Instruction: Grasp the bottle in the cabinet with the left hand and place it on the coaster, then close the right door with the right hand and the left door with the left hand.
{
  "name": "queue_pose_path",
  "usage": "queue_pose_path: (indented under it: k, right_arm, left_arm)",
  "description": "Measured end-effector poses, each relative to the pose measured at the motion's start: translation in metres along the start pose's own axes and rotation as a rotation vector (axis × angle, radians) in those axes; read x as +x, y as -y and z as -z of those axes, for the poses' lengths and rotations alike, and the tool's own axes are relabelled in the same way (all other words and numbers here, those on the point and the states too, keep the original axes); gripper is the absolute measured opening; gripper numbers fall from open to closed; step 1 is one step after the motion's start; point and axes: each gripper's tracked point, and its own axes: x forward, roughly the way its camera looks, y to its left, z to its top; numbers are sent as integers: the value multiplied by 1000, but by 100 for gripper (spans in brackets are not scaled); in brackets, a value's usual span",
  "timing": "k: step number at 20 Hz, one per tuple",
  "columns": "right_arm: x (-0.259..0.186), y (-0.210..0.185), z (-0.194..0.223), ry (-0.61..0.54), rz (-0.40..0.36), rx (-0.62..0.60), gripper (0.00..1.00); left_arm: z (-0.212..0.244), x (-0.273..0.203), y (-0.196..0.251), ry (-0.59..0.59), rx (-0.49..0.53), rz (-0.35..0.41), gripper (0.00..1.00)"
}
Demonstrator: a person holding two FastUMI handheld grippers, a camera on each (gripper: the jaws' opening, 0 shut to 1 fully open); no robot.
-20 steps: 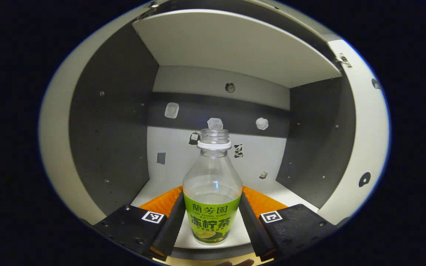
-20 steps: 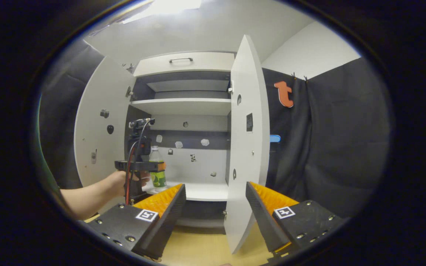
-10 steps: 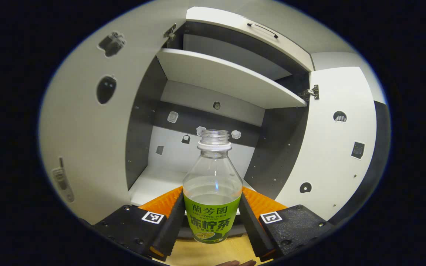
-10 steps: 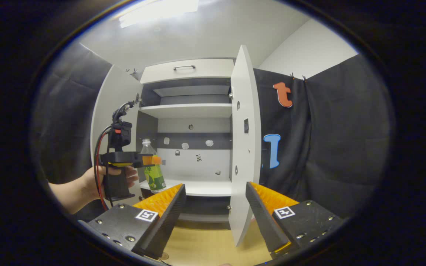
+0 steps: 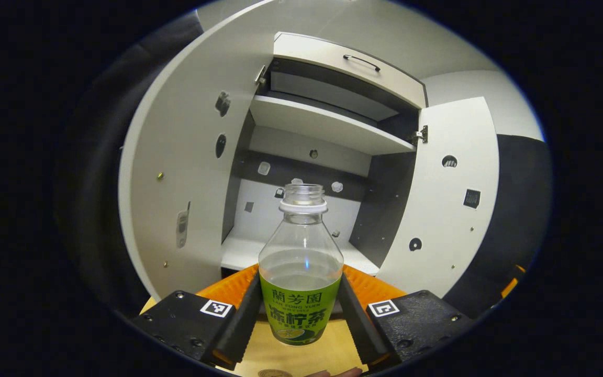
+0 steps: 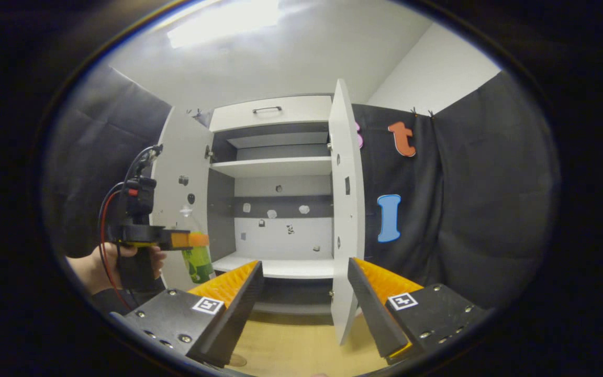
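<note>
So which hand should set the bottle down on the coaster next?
Left. The left gripper is clamped on the bottle, out of the cabinet; the right gripper is open and empty.

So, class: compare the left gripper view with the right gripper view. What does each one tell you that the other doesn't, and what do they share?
Left gripper view: up close, the bottle has an uncapped neck, clear liquid and a green label, with the left gripper pressing both fingers on its sides.

Right gripper view: from the side, a hand holds that gripper by its handle, a red cable trails off it, and the right gripper is open with nothing between its fingers.

Both: the cabinet with both doors open, the bottle held outside it, and a wooden table.
</note>
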Motion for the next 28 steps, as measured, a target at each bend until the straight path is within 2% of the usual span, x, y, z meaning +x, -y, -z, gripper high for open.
queue_pose_path:
  k: [4, 8, 13, 18, 22, 23, 26, 28]
  right_arm:
    - [0, 3, 6, -11, -10, 6, 98]
    - [0, 8, 10, -11, -9, -24, 98]
    - [-3, 8, 26, -49, -21, 20, 98]
    - [9, 7, 33, -52, -17, -35, 98]
    - [19, 1, 46, -87, -27, -60, 98]
    - [21, -1, 49, -93, -31, -66, 94]
    - [25, -10, 61, -123, -54, -61, 99]
    - [28, -13, 66, -138, -57, -67, 98]
  left_arm:
    - [54, -18, -8, -37, -2, -1, 80]
    - [125, -36, -13, -91, -2, 8, 80]
    - [200, -46, -25, -59, 86, -5, 80]
    - [284, -59, -27, -125, 101, 38, 80]
    - [313, -58, -32, -131, 143, 48, 80]
    - [319, -57, -32, -133, 140, 50, 80]
    - [337, -53, -34, -147, 150, 55, 81]
    - [345, -50, -44, -148, 199, 16, 81]
